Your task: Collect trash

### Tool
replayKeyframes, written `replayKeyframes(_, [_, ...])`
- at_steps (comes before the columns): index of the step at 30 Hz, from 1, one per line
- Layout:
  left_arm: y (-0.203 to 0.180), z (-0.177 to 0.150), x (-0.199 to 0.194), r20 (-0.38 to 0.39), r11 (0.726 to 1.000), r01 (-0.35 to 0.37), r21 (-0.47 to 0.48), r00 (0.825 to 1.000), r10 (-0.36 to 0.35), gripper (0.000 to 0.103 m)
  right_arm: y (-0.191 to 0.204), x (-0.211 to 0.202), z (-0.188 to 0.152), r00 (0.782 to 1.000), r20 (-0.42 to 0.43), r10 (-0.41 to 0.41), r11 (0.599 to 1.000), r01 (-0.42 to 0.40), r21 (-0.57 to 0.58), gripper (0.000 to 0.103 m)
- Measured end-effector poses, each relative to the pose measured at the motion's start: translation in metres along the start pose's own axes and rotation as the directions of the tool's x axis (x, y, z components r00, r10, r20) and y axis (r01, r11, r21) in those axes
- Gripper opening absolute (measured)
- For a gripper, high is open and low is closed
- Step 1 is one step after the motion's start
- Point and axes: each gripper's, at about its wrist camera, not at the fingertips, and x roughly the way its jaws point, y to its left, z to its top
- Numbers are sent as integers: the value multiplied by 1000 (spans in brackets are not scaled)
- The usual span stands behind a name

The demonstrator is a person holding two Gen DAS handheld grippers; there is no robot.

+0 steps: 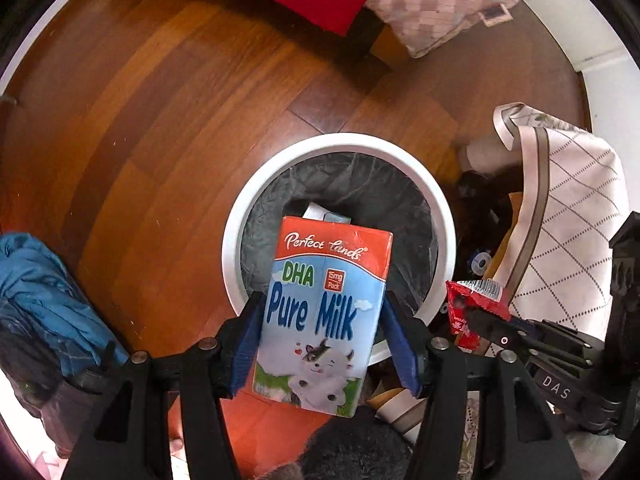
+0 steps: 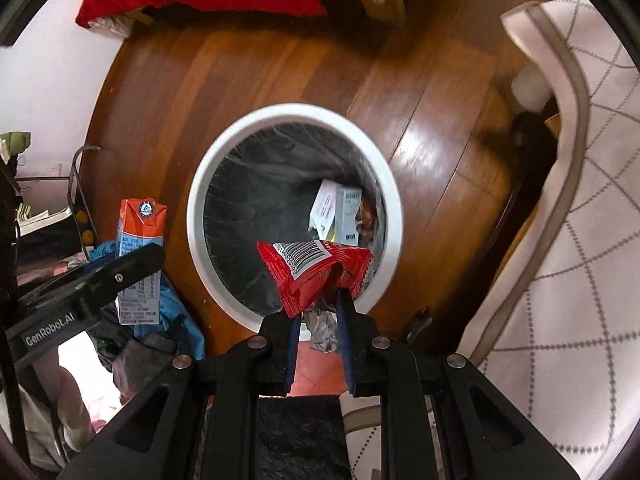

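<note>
- Your left gripper (image 1: 320, 320) has the milk carton (image 1: 320, 312) between its pads over the white bin's (image 1: 340, 140) near rim; whether they grip or gap, you cannot tell.
- Your right gripper (image 2: 318, 312) pinches the red wrapper (image 2: 316, 268) tight over that rim.
- A small box (image 2: 336, 208) already lies inside; both drops remain.

Open mouth of the white bin (image 2: 394, 200) lies directly ahead of both tongs, partly filled by small boxes (image 2: 336, 212). Bare wooden floor (image 1: 160, 120) beyond is free. A quilted cushion (image 2: 580, 200) crowds the right; blue cloth (image 1: 44, 280) the left.
</note>
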Motion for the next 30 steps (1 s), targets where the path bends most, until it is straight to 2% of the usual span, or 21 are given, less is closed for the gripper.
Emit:
replayKeyframes(1, [2,1,2,-7,1000,-2,-13,1000,2,88,1,3,2,1000,-8,4,1000,-4,2,19])
replayKeyframes(2, [7,1,2,-9,1000,-12,-15,1000,12,96,1,7,3,1000,-24,9,1000,-9,0,20])
replayKeyframes(3, [8,1,1,-7,1000,-22,-17,1000,21,99,-2,12,9,999,-43,7,1000,-7,3,26])
replayKeyframes(4, [10,1,0,-1,999,-47,-16,999,47,99,-4,17,11,998,-61,-2,1000,2,5,32])
replayKeyframes(6, [16,1,-4,3,998,-66,-15,998,66,99,-5,23,16,996,-86,-36,999,36,-2,66])
replayKeyframes(8, [18,-1,-5,7,996,-84,-8,996,84,99,-5,24,18,994,-85,-69,998,68,-16,77])
replayKeyframes(11, [17,-6,-9,30,991,-131,6,991,130,99,-9,27,18,990,-96,-99,995,97,-24,101])
replayKeyframes(20, [13,-24,-24,110,979,-205,13,973,202,99,-1,18,4,983,-80,-164,985,159,-66,103])
replayKeyframes(30, [3,-49,-53,181,975,-220,19,960,213,99,11,-10,-19,985,-12,-174,981,173,-89,103])
